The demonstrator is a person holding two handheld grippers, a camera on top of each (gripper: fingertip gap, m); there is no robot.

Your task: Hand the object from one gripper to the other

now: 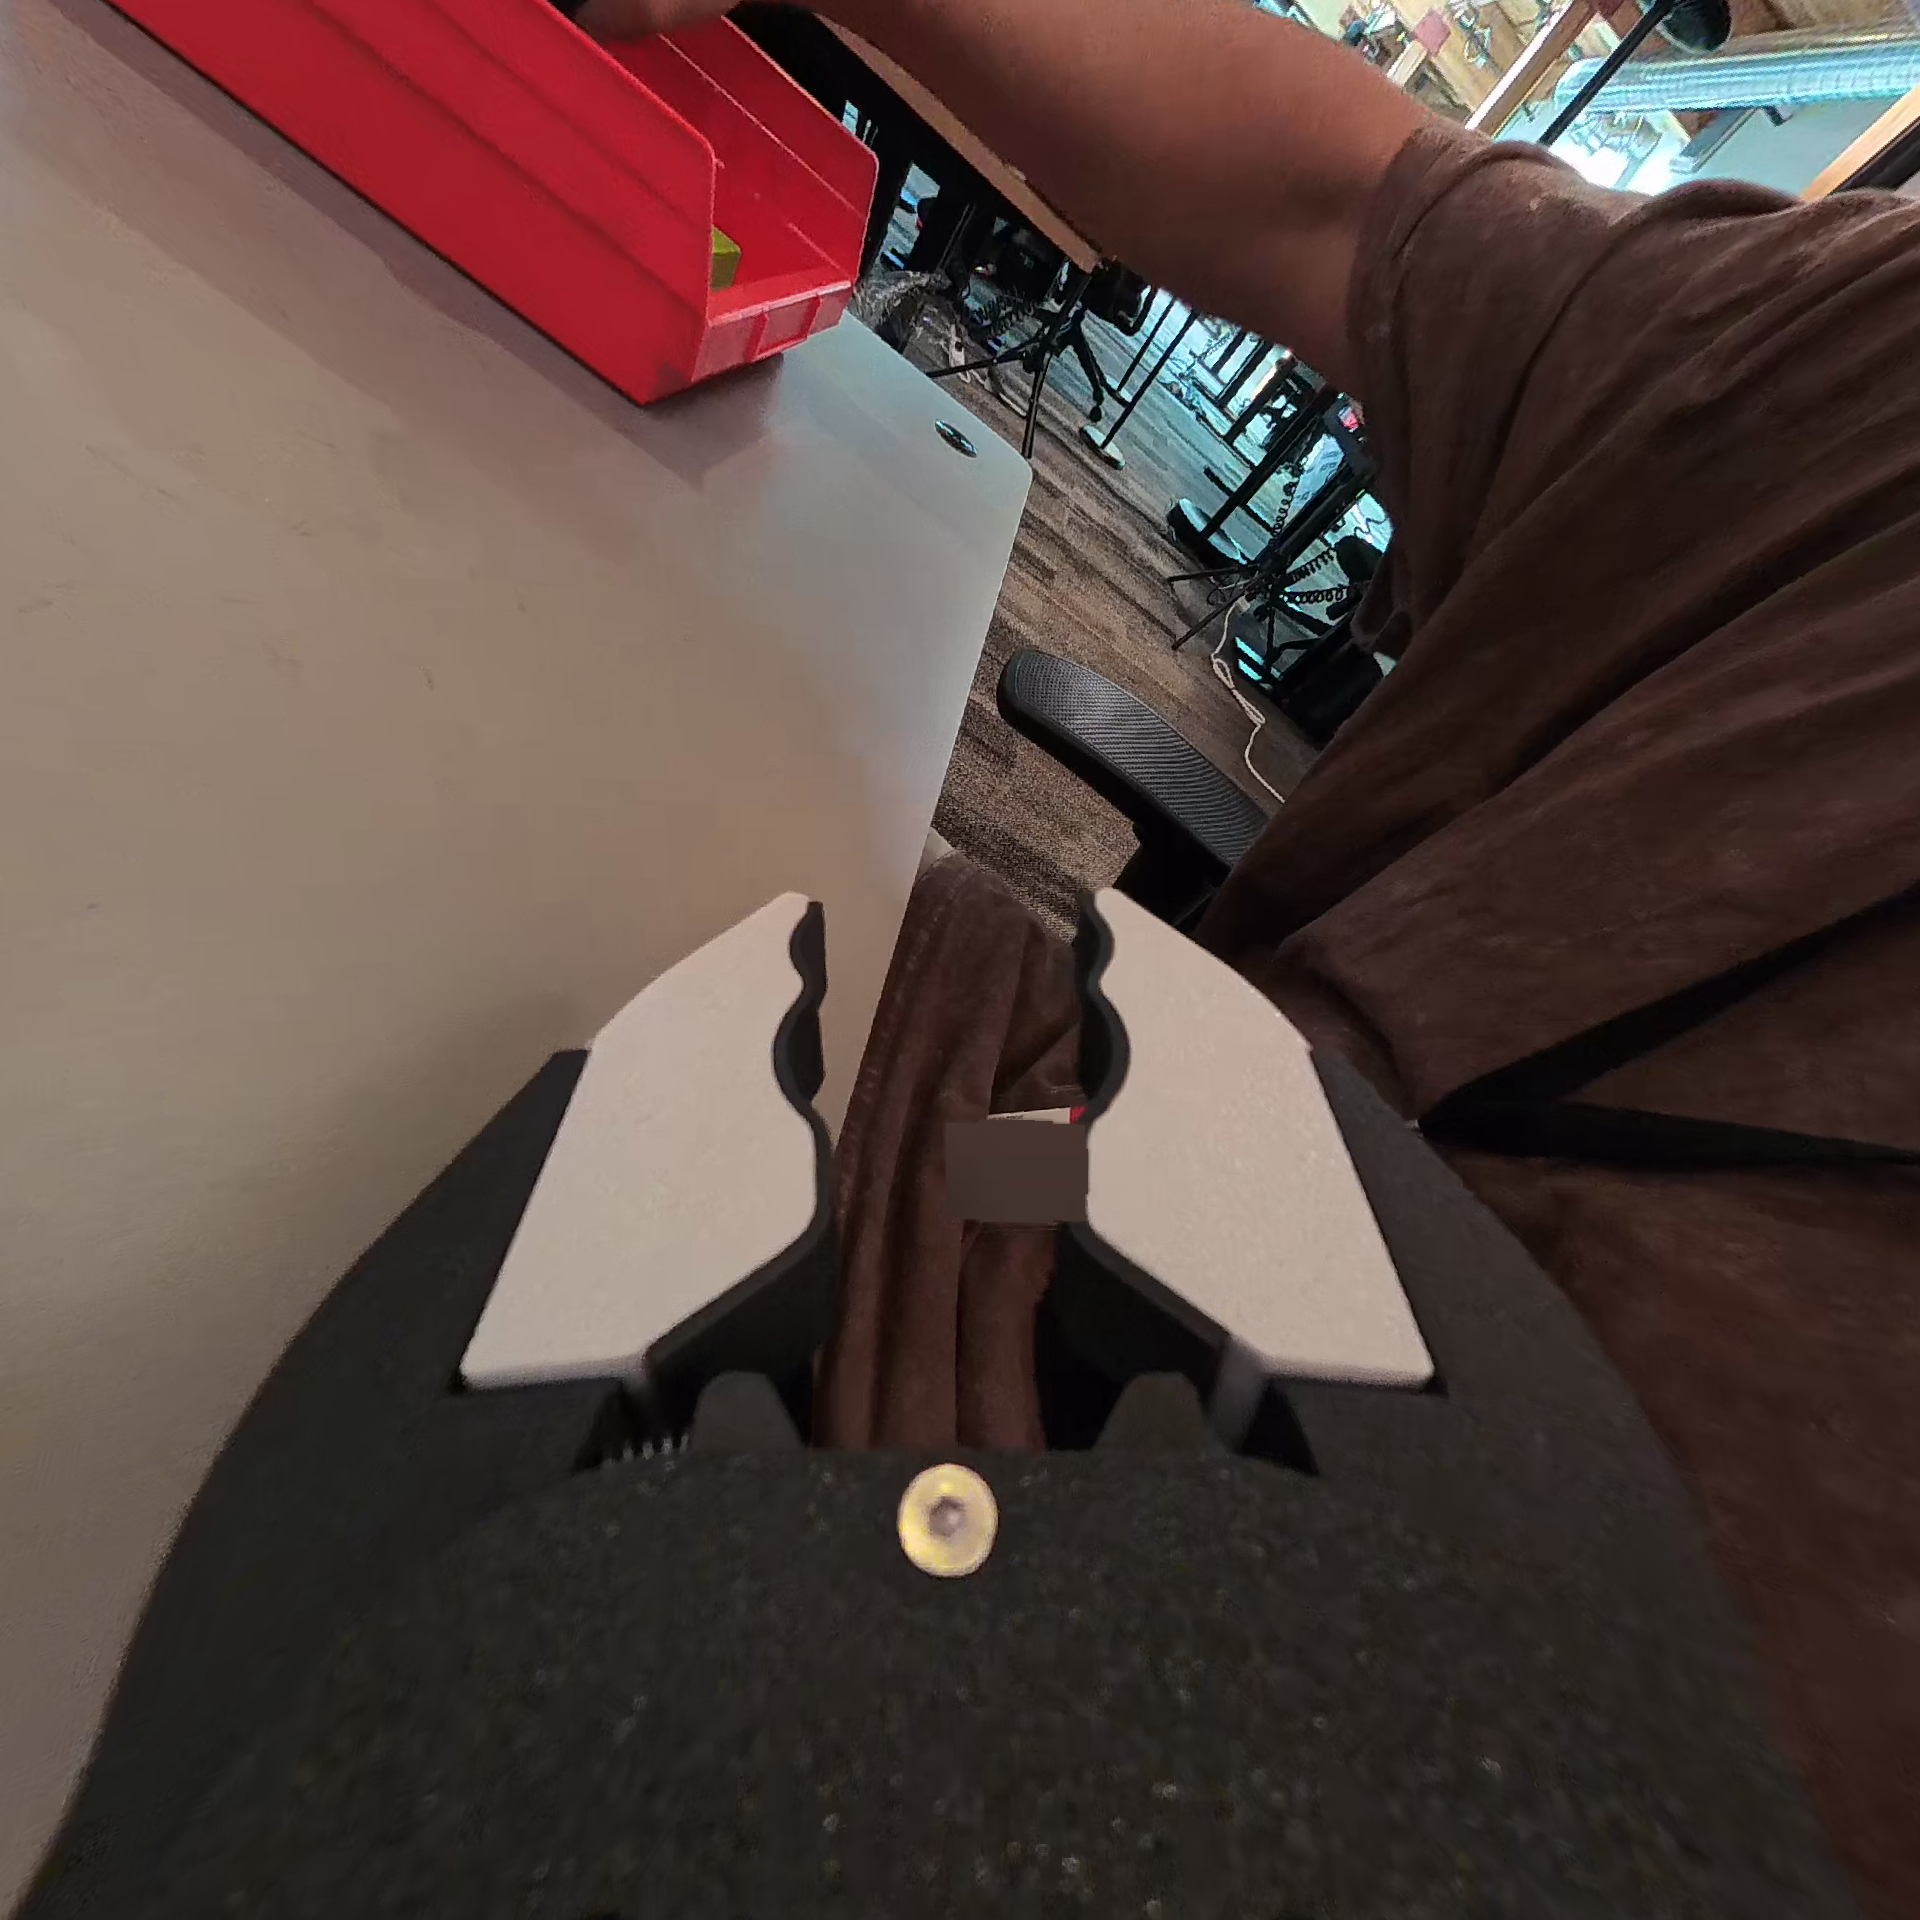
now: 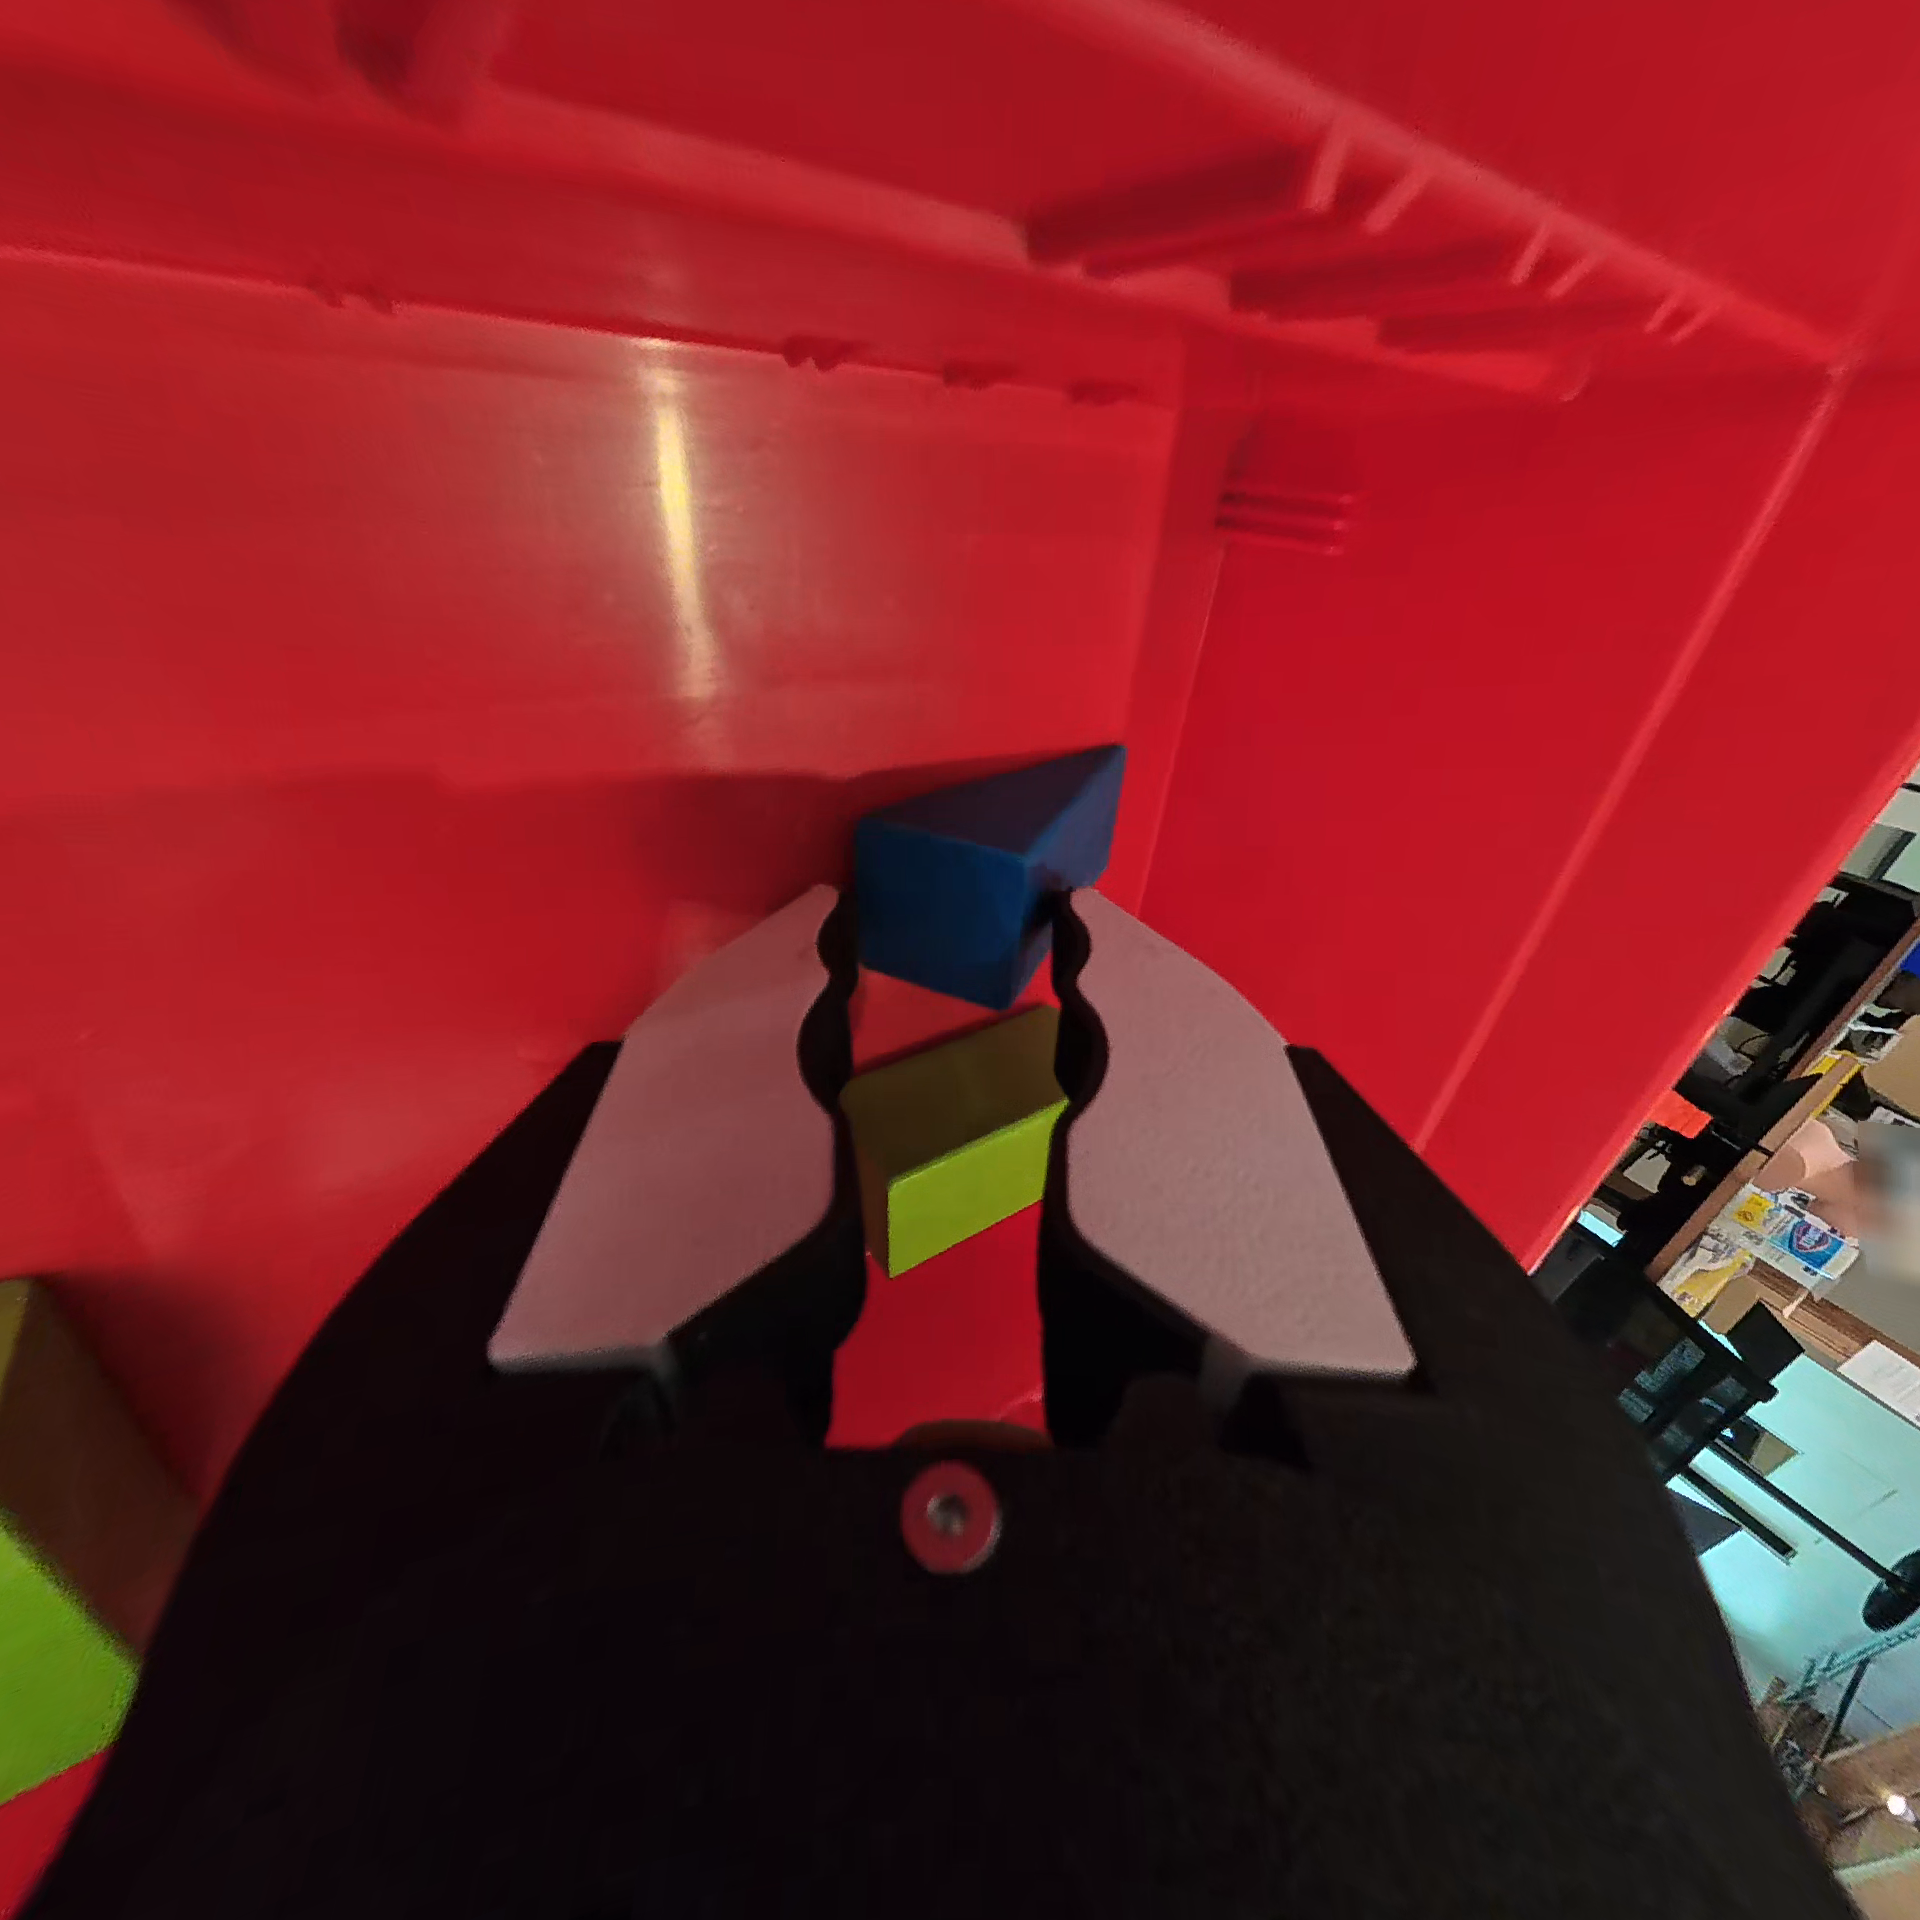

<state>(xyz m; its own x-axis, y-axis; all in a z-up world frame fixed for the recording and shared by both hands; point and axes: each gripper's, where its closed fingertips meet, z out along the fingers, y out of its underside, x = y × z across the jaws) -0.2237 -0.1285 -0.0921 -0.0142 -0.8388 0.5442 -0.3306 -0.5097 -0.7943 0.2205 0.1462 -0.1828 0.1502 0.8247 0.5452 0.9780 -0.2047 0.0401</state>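
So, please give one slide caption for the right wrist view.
Right gripper inside the red bin, fingertips closing around a blue block above a yellow-green block.

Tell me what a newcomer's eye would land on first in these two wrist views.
The glossy red plastic bin fills the right wrist view, and the right gripper reaches inside it, its fingertips on either side of a dark blue wooden wedge block, above a lime-green rectangular block. The left gripper hangs open and empty near the pale table's edge.
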